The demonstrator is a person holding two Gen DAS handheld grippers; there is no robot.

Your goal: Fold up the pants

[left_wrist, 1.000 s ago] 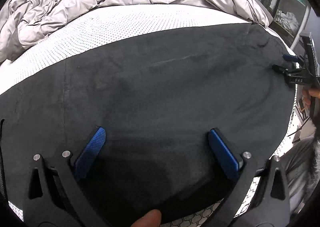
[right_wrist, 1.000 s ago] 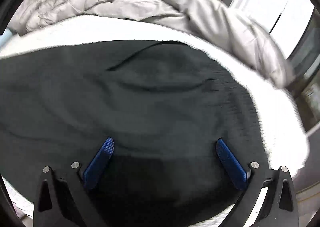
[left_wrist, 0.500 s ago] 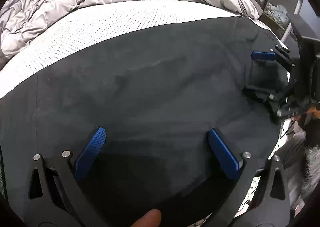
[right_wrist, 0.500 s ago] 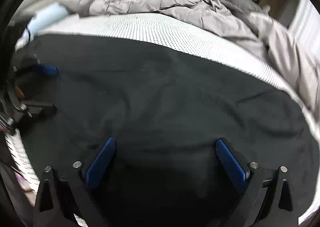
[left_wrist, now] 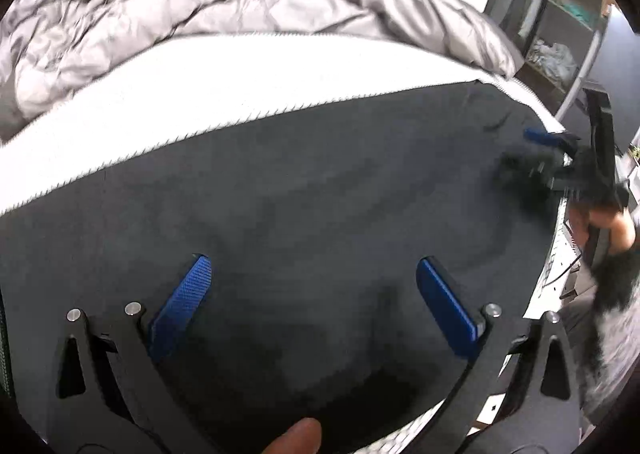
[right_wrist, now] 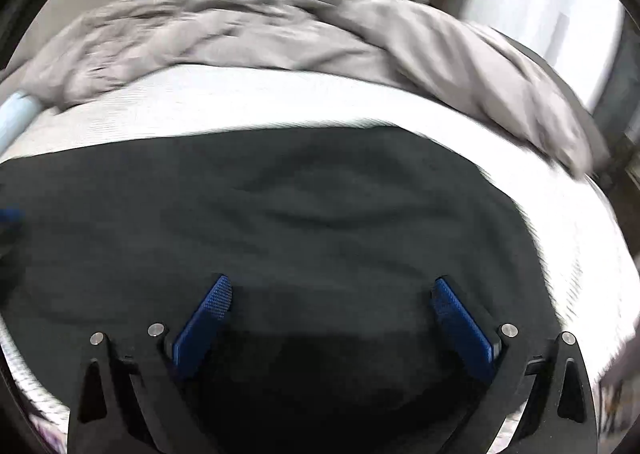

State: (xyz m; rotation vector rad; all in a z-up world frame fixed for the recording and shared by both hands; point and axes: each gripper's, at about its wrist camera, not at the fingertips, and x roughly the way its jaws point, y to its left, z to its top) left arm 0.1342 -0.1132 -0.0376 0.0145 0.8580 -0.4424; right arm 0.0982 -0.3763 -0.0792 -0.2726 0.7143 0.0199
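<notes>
Lying spread flat across the white mattress (left_wrist: pixel 168 94), the dark pants (left_wrist: pixel 320 194) show only shallow wrinkles and a straight far edge, with a crumpled grey duvet (left_wrist: pixel 200 14) heaped behind. At the left, the left gripper (left_wrist: pixel 312 278) hangs over the cloth with its blue pads (left_wrist: pixel 180 306) wide apart, gripping nothing. Farther right, the right gripper (right_wrist: pixel 332 298) is likewise spread and empty above the fabric. No readable writing shows; both views are blurred.

Motion blur smears the right gripper (left_wrist: pixel 536 158) at the pants' (left_wrist: pixel 320 214) far corner, hiding its grip, and the frame crops the pants' left end.
</notes>
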